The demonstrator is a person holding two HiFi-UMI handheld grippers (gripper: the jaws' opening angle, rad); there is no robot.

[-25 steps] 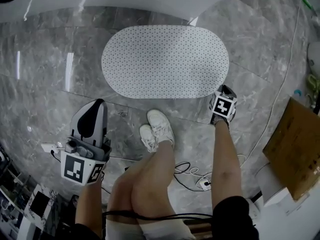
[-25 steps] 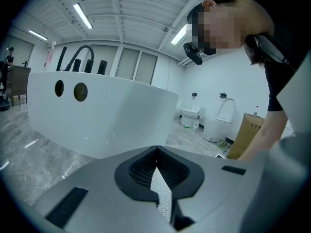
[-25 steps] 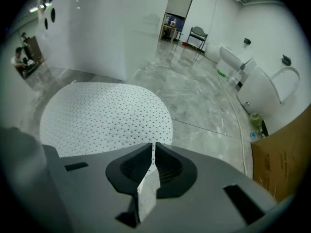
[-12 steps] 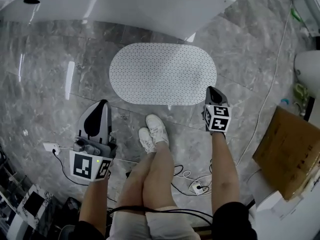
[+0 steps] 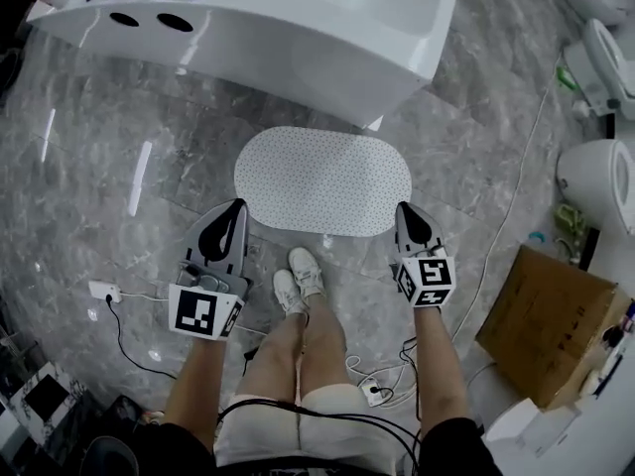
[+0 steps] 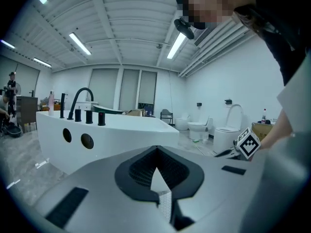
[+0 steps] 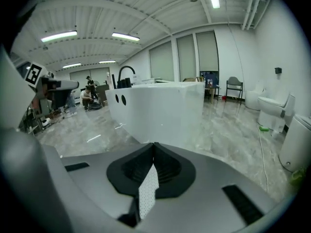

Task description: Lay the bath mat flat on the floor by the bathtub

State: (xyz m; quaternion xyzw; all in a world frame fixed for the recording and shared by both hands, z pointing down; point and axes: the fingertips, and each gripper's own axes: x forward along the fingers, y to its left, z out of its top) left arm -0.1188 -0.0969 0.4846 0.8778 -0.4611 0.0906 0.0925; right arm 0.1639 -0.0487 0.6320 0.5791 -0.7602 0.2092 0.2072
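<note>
Both forearms reach forward, side by side. The left gripper (image 5: 234,206) and right gripper (image 5: 405,209) hang above the floor (image 5: 119,177), one by each near end of the mat. Each gripper's jaws are drawn together at the tips, clasping nothing. One oval dotted bath mat (image 5: 322,179) lies flat just beside the one white bathtub (image 5: 298,38). Two white shoes (image 5: 298,278) stand at the mat's near edge.

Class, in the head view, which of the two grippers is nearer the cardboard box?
The right gripper: the cardboard box sits on the floor on its outer side, while the left gripper is across the person's legs, farther from it.
</note>
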